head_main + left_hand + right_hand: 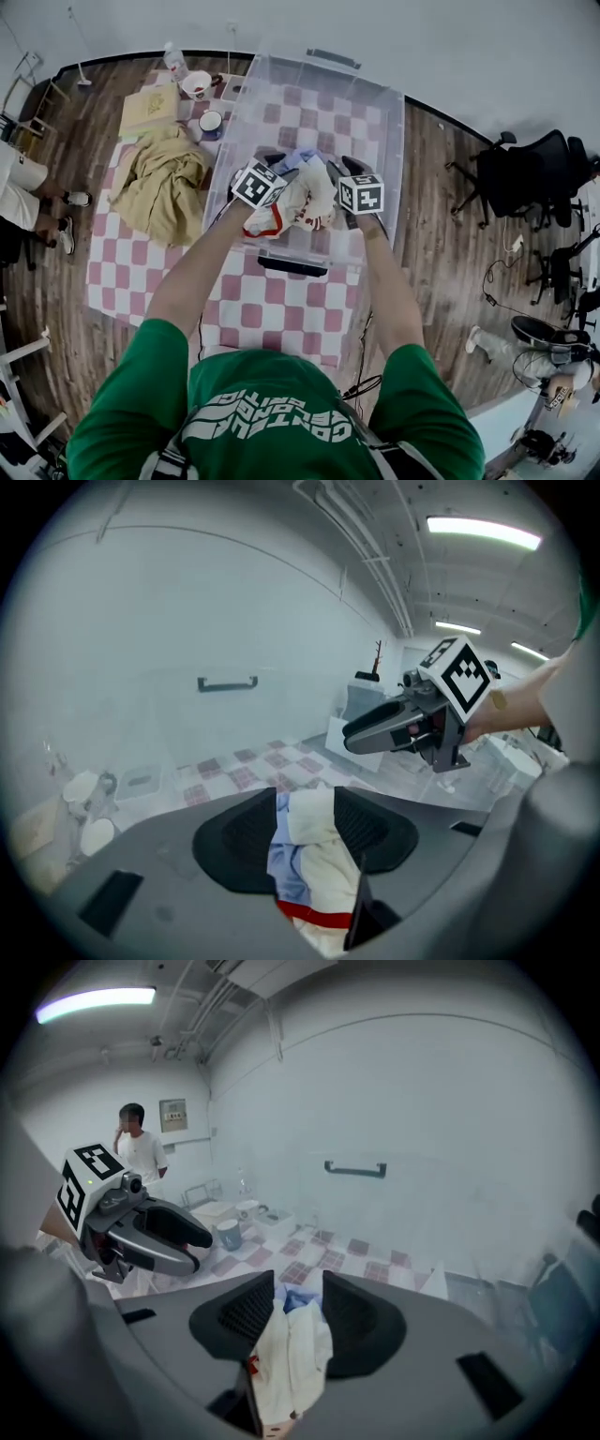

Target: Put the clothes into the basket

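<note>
Wood-floor room, table under a pink-and-white checked cloth (244,314) filling the middle; clear plastic basket (398,122) sitting on it toward 12 o'clock; office chairs (525,173) standing off at 3 o'clock; a seated person (19,192) showing at the 9 o'clock edge.

Left gripper (277,172) and right gripper (339,174) are both hanging over the near half of the basket, sharing one white garment (302,202) with a red trim and a blue part; in the left gripper view the jaws are pinching the cloth between the pads, the bundle drooping below; in the right gripper view the jaws are clamping the same cloth, white folds bulging out under them; neither pair is closed all the way, the fabric is filling the gap.

Beige garment (164,183) is lying crumpled on the cloth at 9 o'clock of the basket, just beside its wall, untouched; two cups (197,84) and a bottle (175,61) are sitting at 10 to 11 o'clock.

Judging the step: first piece is being held above the basket, not yet dropped. Next move is probably calling for spreading both jaws together over the middle so the garment is falling inside the walls, not draping over the 6 o'clock rim; then the beige piece is waiting.
</note>
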{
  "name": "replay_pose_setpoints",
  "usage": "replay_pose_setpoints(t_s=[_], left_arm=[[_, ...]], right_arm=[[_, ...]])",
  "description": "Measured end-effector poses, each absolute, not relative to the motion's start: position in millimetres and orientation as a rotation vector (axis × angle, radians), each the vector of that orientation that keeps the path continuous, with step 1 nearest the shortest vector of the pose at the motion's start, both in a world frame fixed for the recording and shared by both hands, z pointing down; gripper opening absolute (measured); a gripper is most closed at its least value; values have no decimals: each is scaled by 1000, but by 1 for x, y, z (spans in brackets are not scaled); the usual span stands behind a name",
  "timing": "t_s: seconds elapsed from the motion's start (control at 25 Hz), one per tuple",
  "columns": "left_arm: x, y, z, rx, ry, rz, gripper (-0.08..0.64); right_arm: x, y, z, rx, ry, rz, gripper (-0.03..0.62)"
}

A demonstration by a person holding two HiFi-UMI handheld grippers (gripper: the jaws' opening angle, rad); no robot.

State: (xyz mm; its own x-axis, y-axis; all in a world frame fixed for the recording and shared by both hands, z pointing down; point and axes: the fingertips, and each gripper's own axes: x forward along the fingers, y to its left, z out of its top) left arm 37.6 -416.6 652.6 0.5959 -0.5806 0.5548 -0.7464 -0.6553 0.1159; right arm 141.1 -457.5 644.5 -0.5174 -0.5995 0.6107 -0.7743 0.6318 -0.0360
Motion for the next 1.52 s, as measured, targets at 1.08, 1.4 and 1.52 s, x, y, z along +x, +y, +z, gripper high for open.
replay_pose_setpoints(t_s=[1.08,1.4,1.52], left_arm=[[38,-264,408,2733,-1372,9,5],[46,-205,414,2756,-1368,28,5],[45,-189,419,2743,-1373,33,5]], right_arm=[[170,-277,419,1239,-2691,89,8],[179,-221,428,1227,-2698,110,8],[180,-204,436,1222,-2694,129,8]])
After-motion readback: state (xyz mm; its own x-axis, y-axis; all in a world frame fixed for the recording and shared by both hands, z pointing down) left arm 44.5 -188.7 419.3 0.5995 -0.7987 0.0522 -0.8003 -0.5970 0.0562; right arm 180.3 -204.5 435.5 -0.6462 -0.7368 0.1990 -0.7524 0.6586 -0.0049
